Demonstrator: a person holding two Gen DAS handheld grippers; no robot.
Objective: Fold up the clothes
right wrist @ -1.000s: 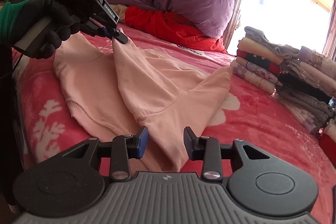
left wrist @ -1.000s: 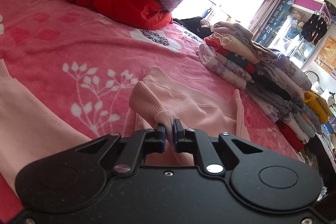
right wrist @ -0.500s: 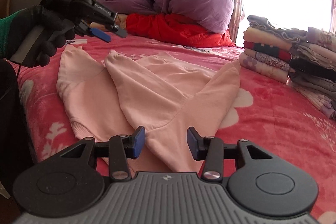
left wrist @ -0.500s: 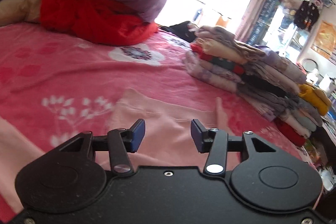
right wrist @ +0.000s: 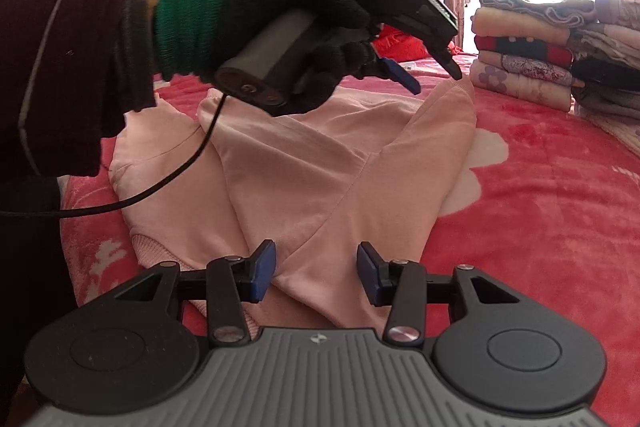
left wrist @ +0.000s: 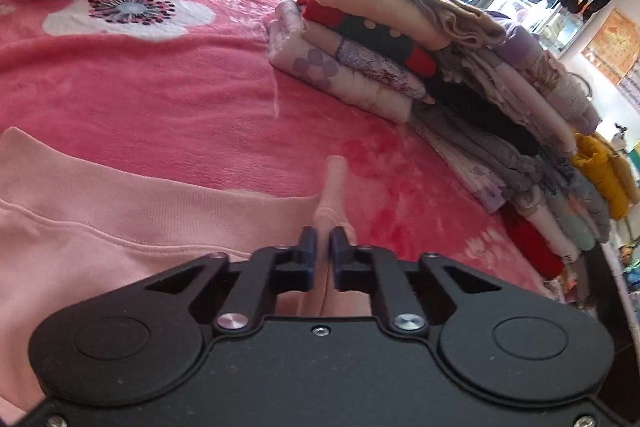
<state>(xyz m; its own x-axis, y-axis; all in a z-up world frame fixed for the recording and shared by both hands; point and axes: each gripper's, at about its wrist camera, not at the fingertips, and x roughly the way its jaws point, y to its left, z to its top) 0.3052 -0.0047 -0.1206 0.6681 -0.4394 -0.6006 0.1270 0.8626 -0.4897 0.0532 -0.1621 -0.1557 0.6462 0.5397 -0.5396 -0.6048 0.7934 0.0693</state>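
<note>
While pinching the pink garment's far corner, best lifted slowly and carried straight across for an even fold.
Left wrist view: left gripper (left wrist: 323, 251) clamped shut on a bunched ridge of the pink sweatshirt (left wrist: 120, 227), cloth running off leftward over the red blanket (left wrist: 160, 95). Right wrist view: right gripper (right wrist: 316, 273) jaws apart, touching nothing, sleeve tip of the sweatshirt (right wrist: 320, 163) lying just beyond, between them.
</note>
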